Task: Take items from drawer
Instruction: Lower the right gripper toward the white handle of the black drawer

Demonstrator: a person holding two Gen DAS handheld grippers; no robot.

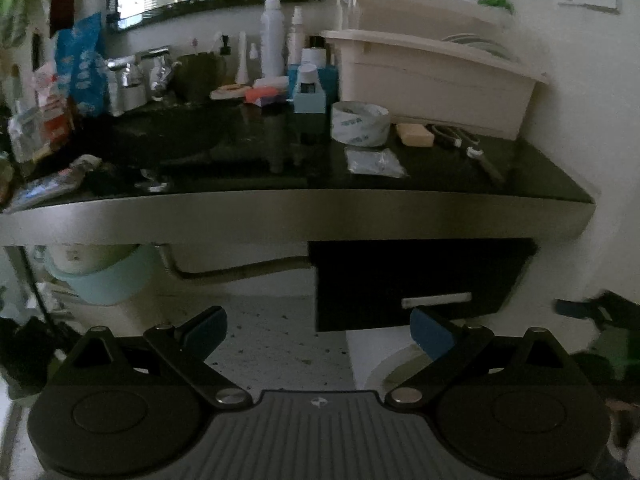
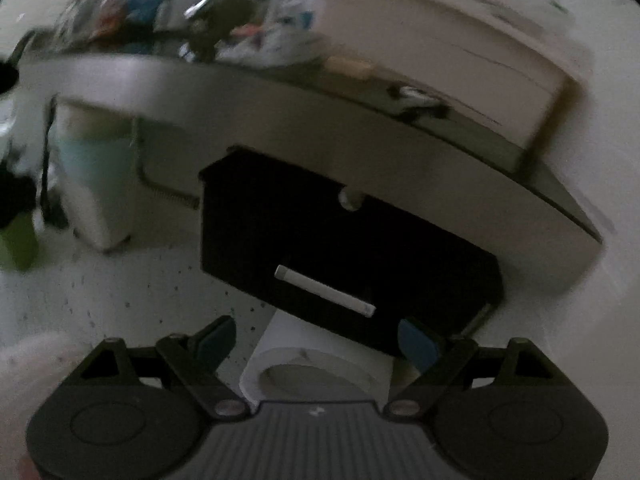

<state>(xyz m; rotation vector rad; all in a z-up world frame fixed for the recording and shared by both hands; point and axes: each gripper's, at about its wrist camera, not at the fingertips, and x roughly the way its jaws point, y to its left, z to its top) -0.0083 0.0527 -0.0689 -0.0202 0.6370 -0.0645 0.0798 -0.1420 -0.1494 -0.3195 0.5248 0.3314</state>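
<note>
In the left wrist view the left gripper (image 1: 318, 334) fills the bottom of the frame with its blue-padded fingers (image 1: 430, 338) spread wide and nothing between them; the dark drawer (image 1: 420, 276) sits just right of centre, hung under the counter (image 1: 280, 210), its front flush and closed, with a pale bar handle (image 1: 437, 301) low on its face. Above, across the middle of the frame, the black countertop carries a roll of tape (image 1: 360, 123), a small clear bag (image 1: 374, 163), a tan bar of soap (image 1: 415, 135), a tall white bottle (image 1: 272, 38) and a cream dish rack (image 1: 432, 80) at upper right; a faucet (image 1: 138, 70) stands at upper left.

In the right wrist view, tilted and blurred, the right gripper (image 2: 316, 346) is likewise parted and empty; the drawer (image 2: 344, 256) lies in the centre of the frame, its handle (image 2: 325, 291) just above the gap between the fingertips, not touched; a white round object (image 2: 316, 372) shows at lower centre, beneath the drawer.
</note>
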